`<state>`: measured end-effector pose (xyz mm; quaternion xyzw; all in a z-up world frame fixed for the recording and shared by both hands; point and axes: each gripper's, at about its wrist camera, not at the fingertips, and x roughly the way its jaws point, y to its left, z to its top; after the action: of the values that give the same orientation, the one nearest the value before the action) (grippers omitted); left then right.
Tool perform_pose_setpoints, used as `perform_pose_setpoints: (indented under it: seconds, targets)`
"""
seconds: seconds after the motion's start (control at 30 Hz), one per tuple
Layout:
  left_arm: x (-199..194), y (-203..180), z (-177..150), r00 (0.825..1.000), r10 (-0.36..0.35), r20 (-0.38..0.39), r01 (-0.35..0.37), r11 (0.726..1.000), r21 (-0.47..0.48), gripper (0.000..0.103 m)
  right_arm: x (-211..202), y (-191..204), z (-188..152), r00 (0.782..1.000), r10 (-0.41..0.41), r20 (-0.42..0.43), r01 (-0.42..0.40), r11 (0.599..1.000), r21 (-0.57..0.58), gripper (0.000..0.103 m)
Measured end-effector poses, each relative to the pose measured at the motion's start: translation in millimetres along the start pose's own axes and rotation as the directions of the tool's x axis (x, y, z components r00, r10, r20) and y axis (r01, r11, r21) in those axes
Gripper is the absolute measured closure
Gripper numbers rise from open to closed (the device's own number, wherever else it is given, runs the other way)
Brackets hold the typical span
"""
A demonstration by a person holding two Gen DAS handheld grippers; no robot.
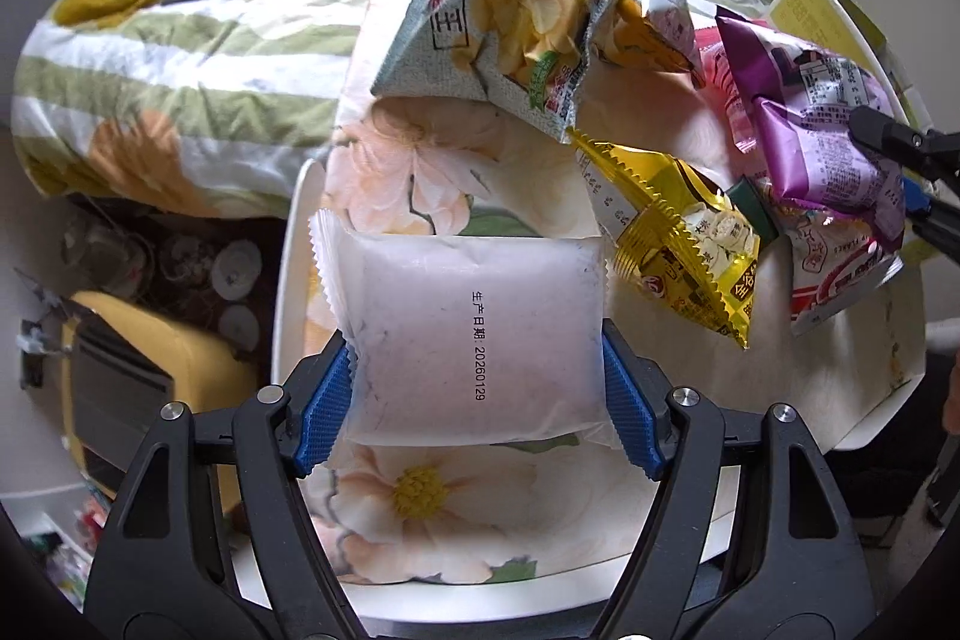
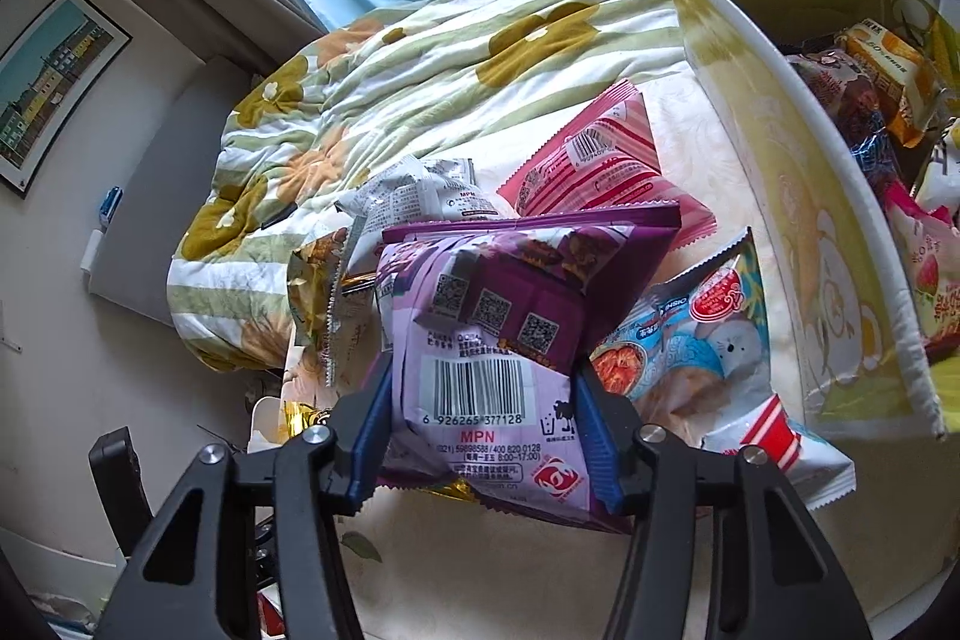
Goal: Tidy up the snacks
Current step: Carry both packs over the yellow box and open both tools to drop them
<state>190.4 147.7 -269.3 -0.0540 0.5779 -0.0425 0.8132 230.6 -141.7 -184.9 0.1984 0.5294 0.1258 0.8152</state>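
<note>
My left gripper is shut on a white snack packet with a printed date, held over the floral tablecloth. My right gripper is shut on a purple snack bag with a barcode, above the table. That purple bag and the right gripper's fingers show at the right of the left wrist view. Loose snacks lie on the table: a grey chip bag, a gold packet, a pink packet, a blue-and-white packet.
A yellow-green cardboard box stands at the right, holding several snack packets. A bed with a flowered quilt lies behind the table. A yellow object sits on the floor left of the table edge.
</note>
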Motion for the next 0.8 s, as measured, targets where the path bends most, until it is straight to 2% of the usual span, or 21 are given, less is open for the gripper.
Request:
perform_pose_setpoints:
  seconds: [0.1,0.33,0.57,0.8]
  targets:
    - [-11.1,-0.7,0.8,0.999,-0.037,0.017,0.037,0.999,-0.002,0.031,-10.5,2.2,-2.3,1.000,0.004,0.017,-0.004,1.000,-0.003,0.052]
    - [-40.1,-14.7,4.4,0.995,-0.068,0.071,0.066,0.997,0.028,0.031,-40.3,8.2,-7.6,0.997,0.012,0.074,-0.012,1.000,0.000,0.052]
    - [-70.8,-37.3,9.7,0.986,-0.110,0.126,0.098,0.991,0.095,0.031,-73.8,11.2,-13.9,0.990,0.010,0.144,-0.013,1.000,0.016,0.052]
    - [-96.1,-69.4,28.9,0.972,-0.168,0.163,0.141,0.976,0.169,0.032,-111.0,8.9,-14.5,0.975,-0.015,0.222,0.009,1.000,0.030,0.052]
